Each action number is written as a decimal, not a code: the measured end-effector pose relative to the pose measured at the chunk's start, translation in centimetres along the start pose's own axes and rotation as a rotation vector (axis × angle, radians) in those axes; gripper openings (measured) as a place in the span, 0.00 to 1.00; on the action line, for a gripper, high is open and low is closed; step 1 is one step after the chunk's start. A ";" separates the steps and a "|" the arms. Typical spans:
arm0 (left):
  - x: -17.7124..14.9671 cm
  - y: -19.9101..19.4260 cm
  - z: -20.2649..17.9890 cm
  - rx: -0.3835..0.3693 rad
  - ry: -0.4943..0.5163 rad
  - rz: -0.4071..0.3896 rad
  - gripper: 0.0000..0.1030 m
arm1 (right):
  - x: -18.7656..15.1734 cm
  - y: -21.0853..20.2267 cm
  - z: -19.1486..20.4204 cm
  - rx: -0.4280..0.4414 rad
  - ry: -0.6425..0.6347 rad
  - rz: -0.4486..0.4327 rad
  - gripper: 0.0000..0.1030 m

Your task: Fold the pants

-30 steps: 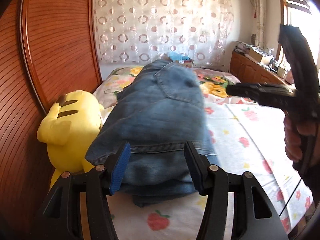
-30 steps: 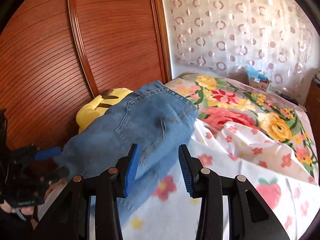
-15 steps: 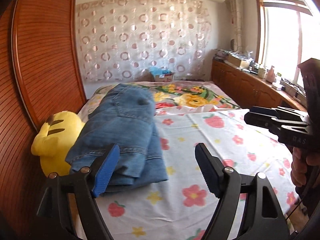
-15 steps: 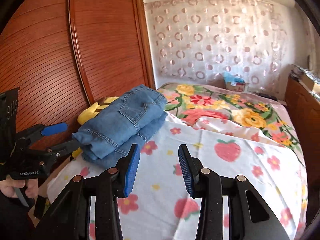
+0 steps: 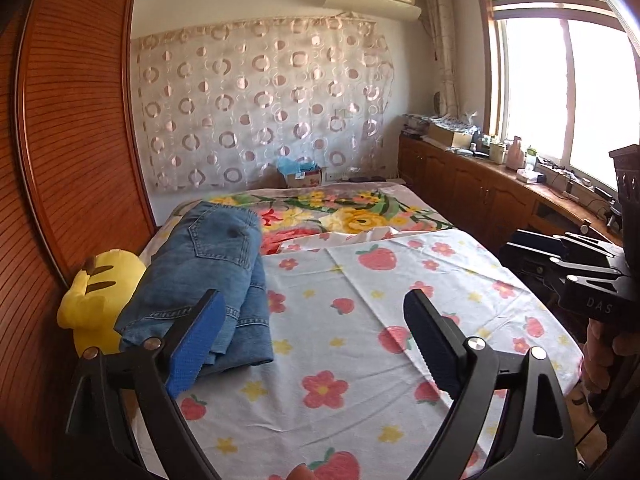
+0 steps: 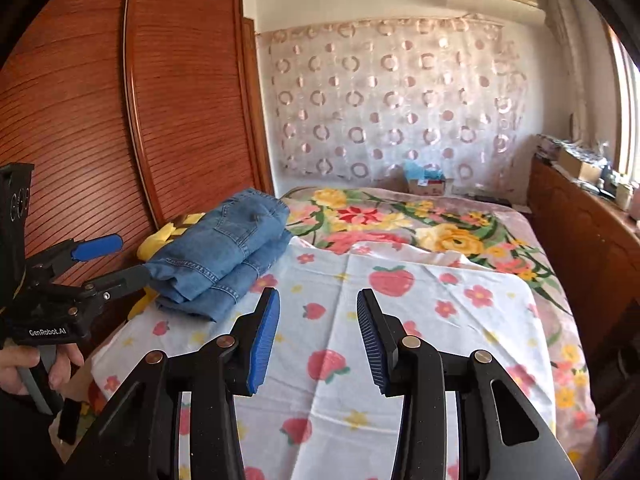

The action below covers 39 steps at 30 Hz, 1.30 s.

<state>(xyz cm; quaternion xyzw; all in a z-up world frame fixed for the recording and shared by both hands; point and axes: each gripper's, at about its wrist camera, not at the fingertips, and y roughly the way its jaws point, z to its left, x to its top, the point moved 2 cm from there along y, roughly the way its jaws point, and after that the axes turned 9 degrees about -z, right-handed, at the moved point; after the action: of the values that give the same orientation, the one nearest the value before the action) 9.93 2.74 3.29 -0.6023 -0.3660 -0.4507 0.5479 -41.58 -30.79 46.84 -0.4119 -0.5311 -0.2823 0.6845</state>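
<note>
Left wrist view: left tool [image 5: 312,338] wide and opening further, nothing between the pads, hovering over the strawberry-print sheet [image 5: 360,320] on the bed. Folded jeans [image 5: 208,276] lying at the bed's left edge, just beyond the blue left pad [image 5: 196,344], not touched by it; resting against a yellow plush toy [image 5: 92,300] beside the wooden wardrobe [image 5: 68,140]. Right tool [image 5: 560,264] visible at the right edge, gripped by a hand [image 5: 600,352]. Right wrist view: right tool [image 6: 318,336] about half open and opening, empty, above the same sheet [image 6: 400,340]. Jeans [image 6: 224,252] up and left of it, well apart, stacked in a neat folded bundle, waistband end toward the camera. Left tool [image 6: 116,260] at the left edge, held by a hand [image 6: 36,368], jaws spread, lower finger tip close to the jeans' waistband end; contact not determinable.
</note>
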 end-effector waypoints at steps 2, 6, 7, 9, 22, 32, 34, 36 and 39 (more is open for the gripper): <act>0.3 -0.8 -0.8 -0.004 0.000 -0.014 0.88 | 0.0 -1.6 -0.1 -0.023 -0.002 -0.021 0.51; 0.6 -1.9 -1.7 0.003 -0.008 -0.031 0.88 | 0.2 -4.4 0.1 -0.063 0.002 -0.046 0.59; 0.7 -2.1 -1.8 0.009 -0.007 -0.033 0.88 | 0.3 -5.0 0.2 -0.074 0.001 -0.054 0.63; 0.9 -2.4 -2.3 0.032 0.002 -0.036 0.88 | 0.3 -6.2 0.6 -0.096 0.000 -0.070 0.66; 0.6 -3.8 -3.0 0.055 -0.013 -0.040 0.88 | 0.4 -8.7 1.7 -0.176 0.017 -0.113 0.66; 0.5 -4.1 -3.0 0.064 -0.018 -0.043 0.88 | -0.1 -8.5 1.5 -0.185 0.033 -0.115 0.66; 0.4 -4.1 -2.9 0.064 -0.016 -0.044 0.88 | -0.1 -8.5 1.6 -0.185 0.033 -0.118 0.66; 0.5 -4.1 -2.9 0.062 -0.014 -0.042 0.89 | -0.2 -8.5 1.5 -0.185 0.032 -0.119 0.66; 0.4 -4.2 -2.9 0.064 -0.014 -0.042 0.88 | -0.1 -8.4 1.5 -0.183 0.032 -0.119 0.66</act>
<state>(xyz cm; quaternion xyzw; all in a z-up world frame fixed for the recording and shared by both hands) 5.76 0.42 5.04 -0.5797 -0.3965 -0.4459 0.5549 -49.33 -33.73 49.09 -0.4360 -0.5158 -0.3764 0.6342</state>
